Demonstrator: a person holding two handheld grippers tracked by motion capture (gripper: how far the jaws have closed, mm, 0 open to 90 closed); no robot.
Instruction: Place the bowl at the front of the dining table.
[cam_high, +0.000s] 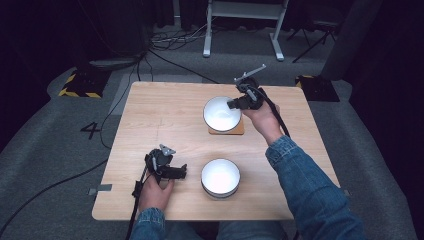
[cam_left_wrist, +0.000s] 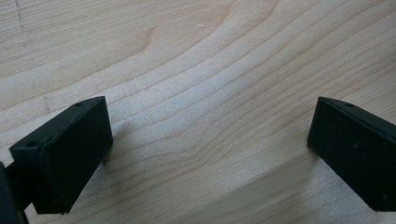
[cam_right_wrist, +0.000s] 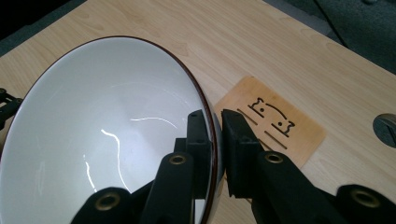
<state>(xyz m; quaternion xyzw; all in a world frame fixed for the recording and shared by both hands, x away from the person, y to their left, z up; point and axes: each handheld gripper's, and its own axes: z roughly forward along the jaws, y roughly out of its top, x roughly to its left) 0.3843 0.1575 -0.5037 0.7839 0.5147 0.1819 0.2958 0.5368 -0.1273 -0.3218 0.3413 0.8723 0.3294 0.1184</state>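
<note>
Wood grain of the table (cam_left_wrist: 196, 84) is all that lies between the fingers of the left gripper (cam_high: 183, 172): in its own view the two black pads (cam_left_wrist: 65, 158) stand wide apart, holding nothing and pressing on nothing. From the high view this gripper rests low over the near left part of the table, in the person's left hand (cam_high: 154, 194), its fingers pointing toward the near bowl (cam_high: 220, 177) but apart from it.

That near bowl, white inside with a dark rim, sits on the table close to the front edge, just right of the left gripper.

Farther back and to the right, the far bowl (cam_high: 220, 113) sits over a thin wooden coaster (cam_high: 241, 130). The right gripper (cam_high: 233, 104) has it by the rim: in the right gripper view the bowl (cam_right_wrist: 102, 135) is tilted, one finger (cam_right_wrist: 198, 140) lies inside against the white wall and the other outside, closed tight on the dark rim with only its thickness between them. The coaster (cam_right_wrist: 273, 121), cut with small slots, lies beside the bowl's outer side.
</note>
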